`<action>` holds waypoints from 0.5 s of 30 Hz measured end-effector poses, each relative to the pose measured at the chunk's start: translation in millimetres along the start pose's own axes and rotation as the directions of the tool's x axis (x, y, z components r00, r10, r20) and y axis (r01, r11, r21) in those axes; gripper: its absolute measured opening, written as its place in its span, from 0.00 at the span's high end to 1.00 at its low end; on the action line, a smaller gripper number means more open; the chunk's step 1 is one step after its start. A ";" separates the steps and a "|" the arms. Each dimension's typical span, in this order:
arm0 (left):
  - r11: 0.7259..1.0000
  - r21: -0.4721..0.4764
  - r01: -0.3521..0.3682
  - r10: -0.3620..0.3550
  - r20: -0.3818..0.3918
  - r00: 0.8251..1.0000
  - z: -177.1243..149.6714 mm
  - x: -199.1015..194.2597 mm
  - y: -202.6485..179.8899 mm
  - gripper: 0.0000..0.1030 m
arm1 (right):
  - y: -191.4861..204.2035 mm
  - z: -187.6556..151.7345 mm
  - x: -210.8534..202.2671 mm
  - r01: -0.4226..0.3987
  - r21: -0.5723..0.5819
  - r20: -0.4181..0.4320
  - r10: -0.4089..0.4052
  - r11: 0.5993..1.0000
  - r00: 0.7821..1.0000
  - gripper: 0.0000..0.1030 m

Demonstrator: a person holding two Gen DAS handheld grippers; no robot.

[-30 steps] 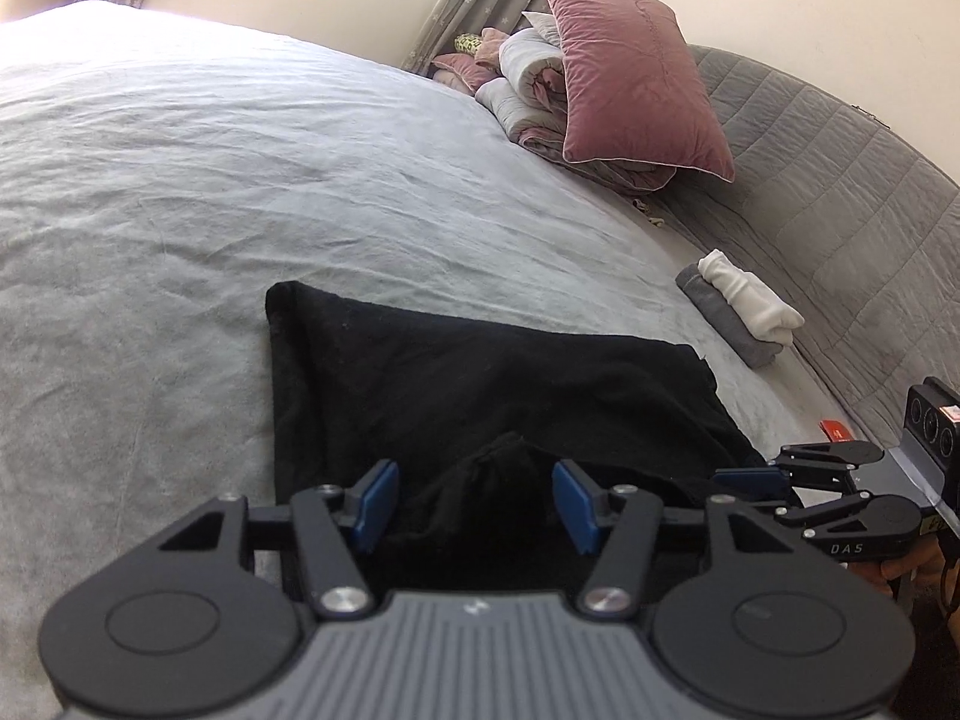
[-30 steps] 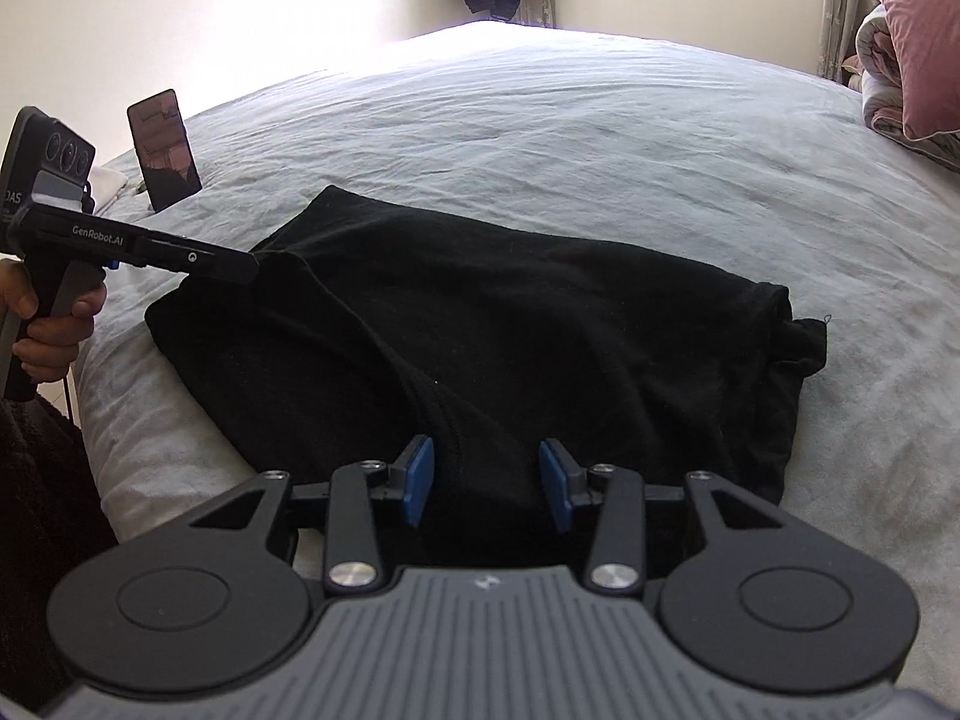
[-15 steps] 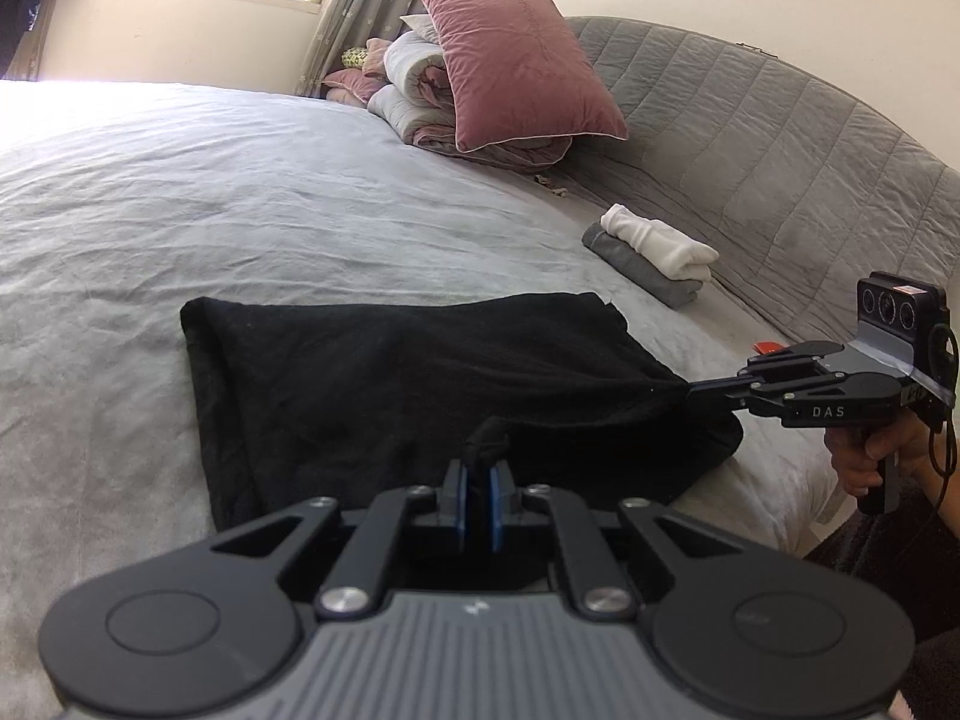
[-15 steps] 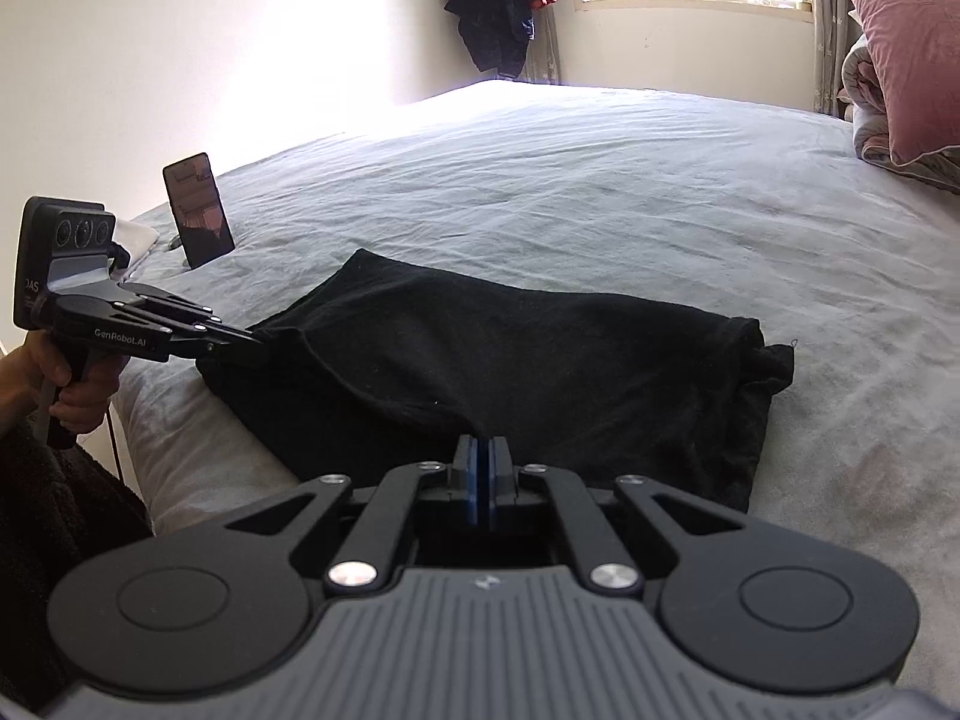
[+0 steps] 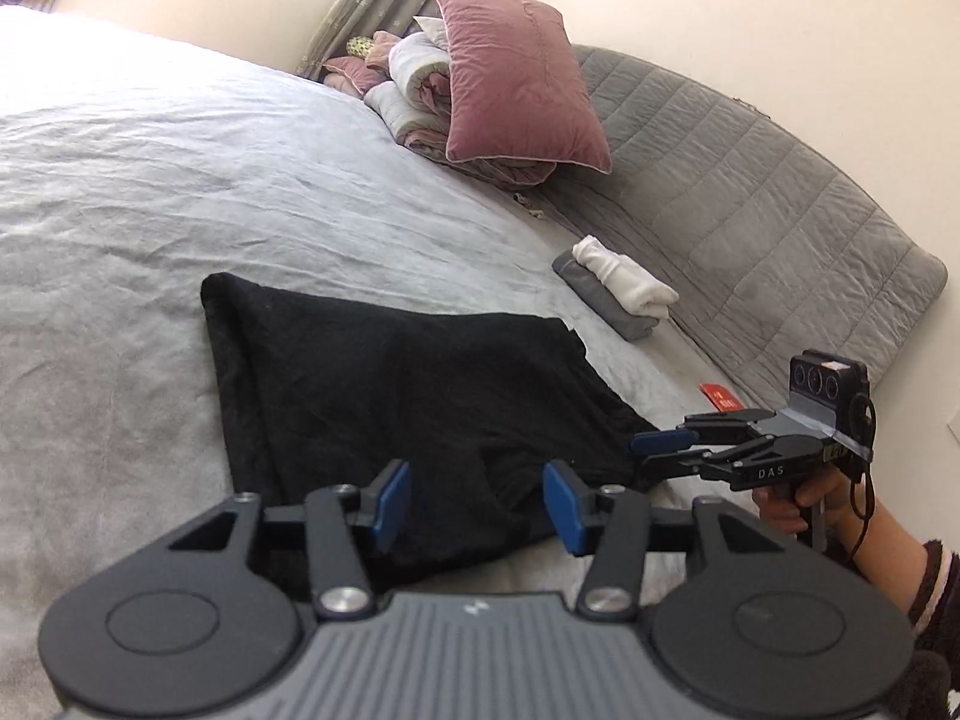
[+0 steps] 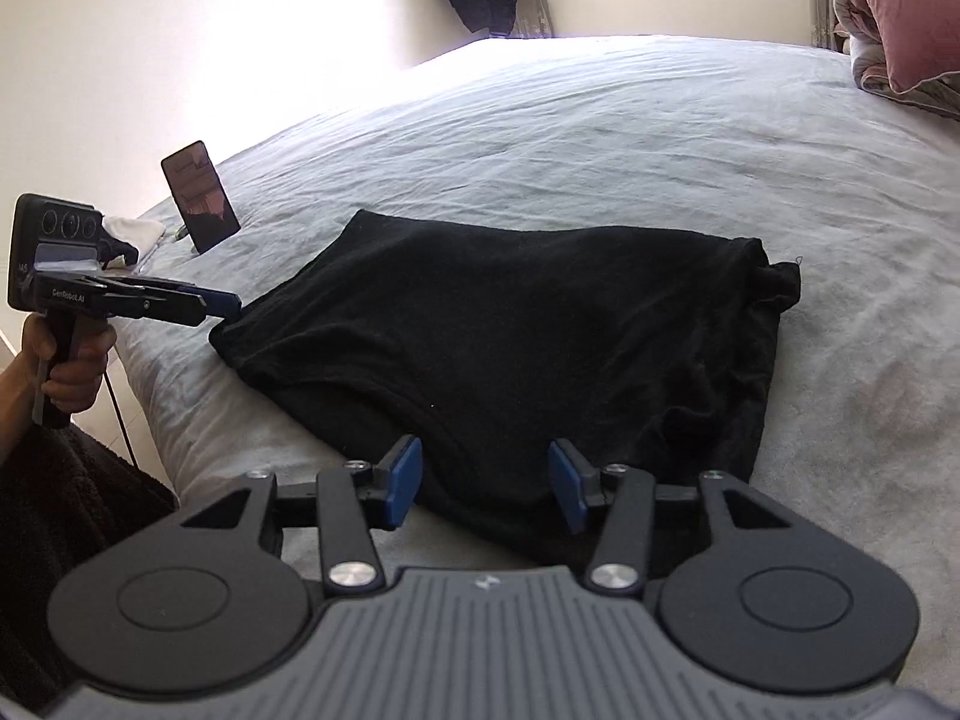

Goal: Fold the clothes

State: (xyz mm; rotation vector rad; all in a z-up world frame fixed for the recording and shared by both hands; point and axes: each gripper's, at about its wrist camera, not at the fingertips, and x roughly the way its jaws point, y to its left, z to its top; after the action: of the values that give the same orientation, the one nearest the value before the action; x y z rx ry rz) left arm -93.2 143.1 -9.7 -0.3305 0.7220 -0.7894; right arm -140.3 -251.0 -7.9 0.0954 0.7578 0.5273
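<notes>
A wide bed [image 6: 600, 138] under a pale grey cover fills both views, and a quilted grey headboard [image 5: 750, 210] runs along its far side. Against the headboard leans a dusty-pink pillow [image 5: 516, 78] on a heap of rolled bedding [image 5: 414, 96].

A black garment [image 6: 540, 330] lies folded flat near the bed's near edge, roughly a rectangle, with one bunched corner sticking out at its far right in the right wrist view.

The left gripper [image 5: 477, 504] hangs over the near hem of the garment; its blue fingers [image 5: 390, 501] stand apart and are opening, with dark cloth seen between them but not pressed by the pads. The right gripper [image 6: 486, 483] sits likewise over the near edge, its fingers [image 6: 405, 480] apart and opening, cloth below the gap, nothing clamped. Each gripper is held in a hand [image 5: 804, 498] at the bed's edge.

Beside the headboard rests a small folded pile [image 5: 618, 288], white on grey. A phone [image 6: 201, 195] stands propped upright on the bed's left part, well apart from the garment. A small red card [image 5: 720, 399] lies near the headboard's foot.
</notes>
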 end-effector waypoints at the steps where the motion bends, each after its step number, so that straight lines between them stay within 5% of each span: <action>1: 0.999 -0.028 -0.026 0.026 0.013 1.000 2.0 -1.3 4.0 0.50 | -4.8 1.1 -0.9 0.019 0.032 0.007 -0.020 0.999 1.000 0.50; 7: 0.976 -0.113 -0.187 0.187 -0.016 0.982 3.2 14.8 19.6 0.51 | -35.5 2.4 -2.9 0.113 0.228 0.017 -0.120 0.967 0.993 0.50; 11: 0.966 -0.133 -0.219 0.217 -0.032 0.976 1.1 29.9 21.2 0.63 | -39.2 0.2 1.8 0.152 0.257 -0.005 -0.156 0.954 0.988 0.55; 15: 0.958 -0.098 -0.270 0.267 -0.040 0.963 2.8 39.2 14.3 0.92 | -36.4 -3.0 12.0 0.183 0.233 -0.041 -0.178 0.955 0.983 0.88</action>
State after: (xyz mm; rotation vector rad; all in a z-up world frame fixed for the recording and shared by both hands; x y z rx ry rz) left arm -64.6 123.6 -33.3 -0.3067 0.8147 -0.5006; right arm -119.8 -277.0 -27.5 0.2399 0.8372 0.2624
